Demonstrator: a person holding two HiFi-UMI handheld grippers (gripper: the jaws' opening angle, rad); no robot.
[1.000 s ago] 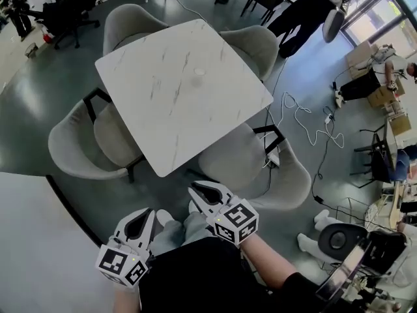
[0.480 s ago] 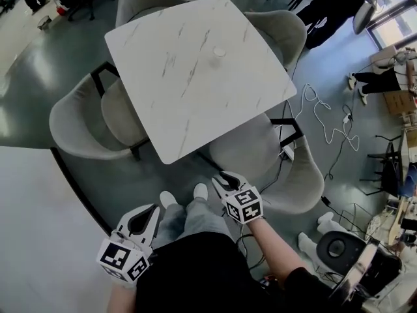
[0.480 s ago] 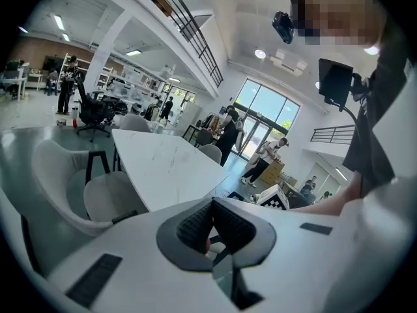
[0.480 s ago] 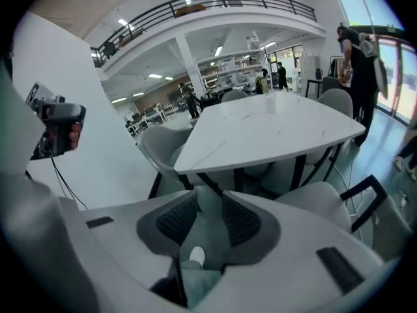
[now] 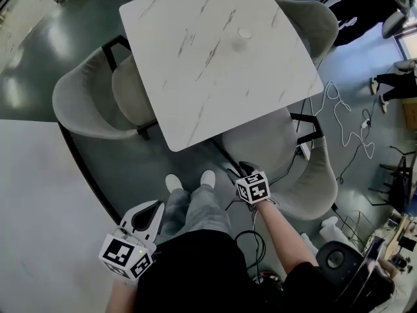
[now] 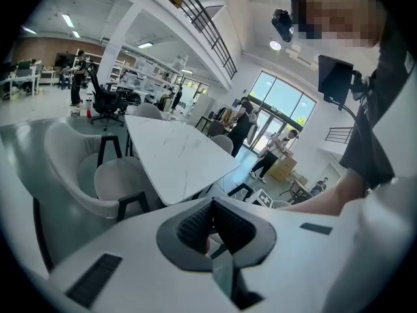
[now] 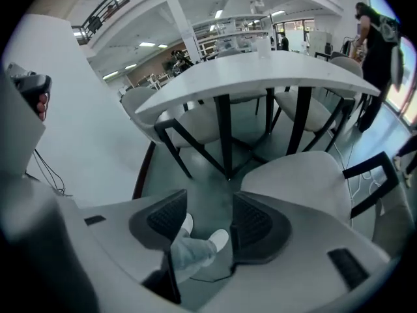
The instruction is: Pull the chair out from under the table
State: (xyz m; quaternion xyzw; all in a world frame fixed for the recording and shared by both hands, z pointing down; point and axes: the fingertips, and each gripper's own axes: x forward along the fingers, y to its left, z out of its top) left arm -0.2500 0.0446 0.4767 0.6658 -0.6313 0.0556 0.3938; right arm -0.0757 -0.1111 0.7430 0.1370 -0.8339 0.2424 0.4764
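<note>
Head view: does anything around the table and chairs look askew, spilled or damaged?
Nothing spilled or damaged; the table and tucked-in chairs look orderly. One untidy item: a loose white cable snakes over the floor beside the near right chair, where it might snag a leg when pulled.

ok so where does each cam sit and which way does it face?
Head view: on the person's head, looking down at the table; shows left gripper, right gripper, legs, shoes.
Left gripper view: on the left gripper, facing the table past shut jaws; person's arm at right.
Right gripper view: on the right gripper, angled down at the near chair; jaws have just been opening, empty; shoes beyond.
Shared: all three see the table.
</note>
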